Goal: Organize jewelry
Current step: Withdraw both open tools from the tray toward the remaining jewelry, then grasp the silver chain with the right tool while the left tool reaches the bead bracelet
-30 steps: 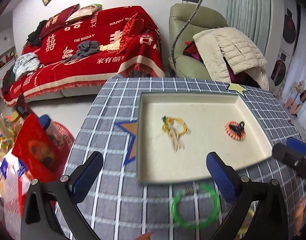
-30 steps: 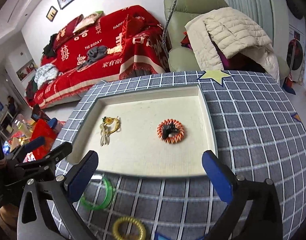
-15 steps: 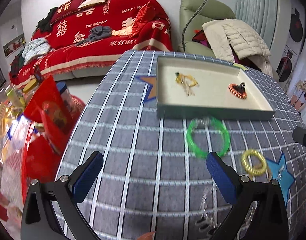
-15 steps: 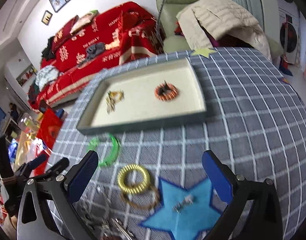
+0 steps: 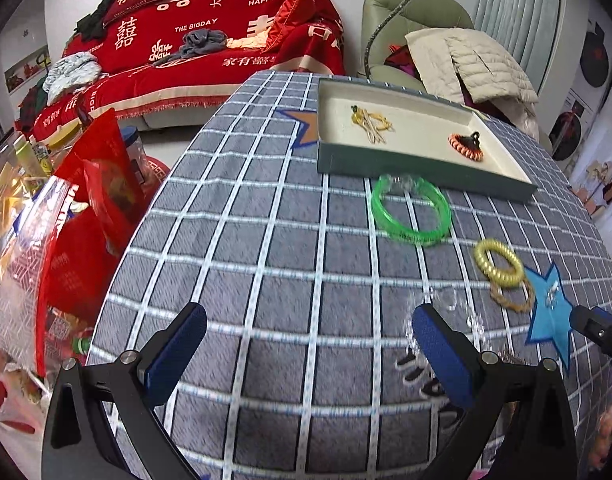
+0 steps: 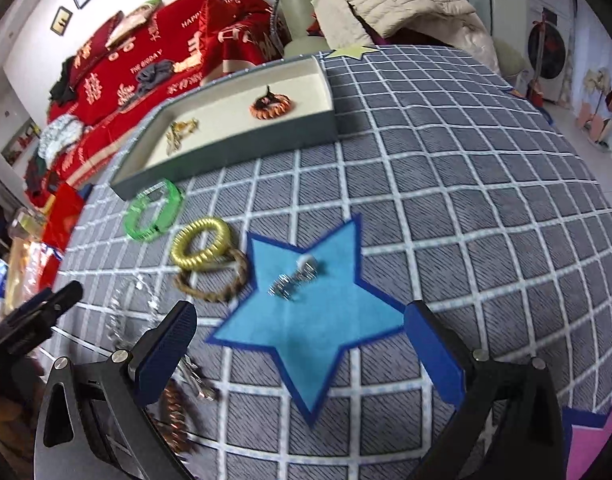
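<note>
A cream-lined tray (image 5: pixel 426 168) (image 6: pixel 225 152) at the far side of the checked table holds a yellow piece (image 5: pixel 370 122) (image 6: pixel 179 130) and an orange-and-black bracelet (image 5: pixel 466 146) (image 6: pixel 269 104). In front of it lie a green bangle (image 5: pixel 412 210) (image 6: pixel 151 210), a yellow coil band (image 5: pixel 498 262) (image 6: pixel 201 244), a brown braided band (image 5: pixel 512 298) (image 6: pixel 213 284) and a small silver piece (image 6: pixel 293 278) on a blue star patch (image 6: pixel 306 328). A clear chain (image 5: pixel 446 312) lies by my left gripper (image 5: pixel 310 356), which is open and empty. My right gripper (image 6: pixel 299 356) is open, empty, just short of the silver piece.
More dark and copper-coloured jewelry (image 6: pixel 177 408) lies near my right gripper's left finger. Red bags and clutter (image 5: pixel 65 220) stand beyond the table's left edge. A red sofa (image 5: pixel 209 40) and a green armchair (image 5: pixel 414 16) are behind the table.
Both grippers have pulled back from the tray toward the near side of the table. The loose bangles, bands and star patch have come into view. The right gripper tilted.
</note>
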The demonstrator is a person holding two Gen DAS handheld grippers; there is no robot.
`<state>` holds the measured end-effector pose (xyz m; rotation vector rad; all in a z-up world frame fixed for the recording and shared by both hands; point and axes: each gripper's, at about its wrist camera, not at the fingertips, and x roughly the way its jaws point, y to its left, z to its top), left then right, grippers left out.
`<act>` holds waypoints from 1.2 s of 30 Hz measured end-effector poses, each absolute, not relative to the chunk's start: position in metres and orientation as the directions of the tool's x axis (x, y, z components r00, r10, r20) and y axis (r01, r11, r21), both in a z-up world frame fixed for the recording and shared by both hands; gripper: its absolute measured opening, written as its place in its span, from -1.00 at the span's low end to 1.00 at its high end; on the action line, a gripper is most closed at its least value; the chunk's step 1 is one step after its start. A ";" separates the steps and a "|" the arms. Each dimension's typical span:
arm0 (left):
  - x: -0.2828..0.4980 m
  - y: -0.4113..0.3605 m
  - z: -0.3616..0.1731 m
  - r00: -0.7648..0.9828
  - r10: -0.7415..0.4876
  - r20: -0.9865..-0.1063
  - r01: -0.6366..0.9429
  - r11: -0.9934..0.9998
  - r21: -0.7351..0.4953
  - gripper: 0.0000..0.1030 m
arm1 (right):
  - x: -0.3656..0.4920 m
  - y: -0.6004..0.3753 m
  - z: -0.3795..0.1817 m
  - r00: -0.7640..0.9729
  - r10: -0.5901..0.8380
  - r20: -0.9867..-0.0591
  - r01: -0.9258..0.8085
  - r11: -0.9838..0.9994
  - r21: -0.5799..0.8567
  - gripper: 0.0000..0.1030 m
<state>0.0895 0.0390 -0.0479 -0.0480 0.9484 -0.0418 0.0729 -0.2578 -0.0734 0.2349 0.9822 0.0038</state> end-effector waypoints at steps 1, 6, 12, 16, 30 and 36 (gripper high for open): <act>0.087 0.038 -0.049 0.578 -0.058 -0.814 0.016 0.998 -0.060 1.00 | 0.071 -0.257 -0.074 0.560 0.101 -0.822 0.103 0.976 0.190 1.00; 0.081 0.028 -0.051 0.559 -0.078 -0.826 0.046 0.997 -0.063 1.00 | 0.064 -0.250 -0.075 0.560 0.095 -0.823 0.086 0.981 0.172 1.00; 0.082 0.014 -0.053 0.551 -0.075 -0.831 0.079 0.996 -0.037 1.00 | 0.062 -0.249 -0.077 0.562 0.081 -0.823 0.095 0.982 0.162 1.00; 0.086 0.008 -0.056 0.542 -0.080 -0.836 0.091 0.995 -0.035 1.00 | 0.063 -0.250 -0.078 0.560 0.057 -0.826 0.107 0.984 0.141 1.00; 0.087 -0.007 -0.069 0.523 -0.081 -0.849 0.142 0.990 -0.007 1.00 | 0.087 -0.238 -0.088 0.557 0.007 -0.831 0.073 0.996 0.058 0.52; 0.087 -0.015 -0.069 0.527 -0.100 -0.844 0.176 0.984 -0.006 1.00 | 0.096 -0.229 -0.093 0.574 -0.040 -0.818 0.062 0.998 -0.005 0.51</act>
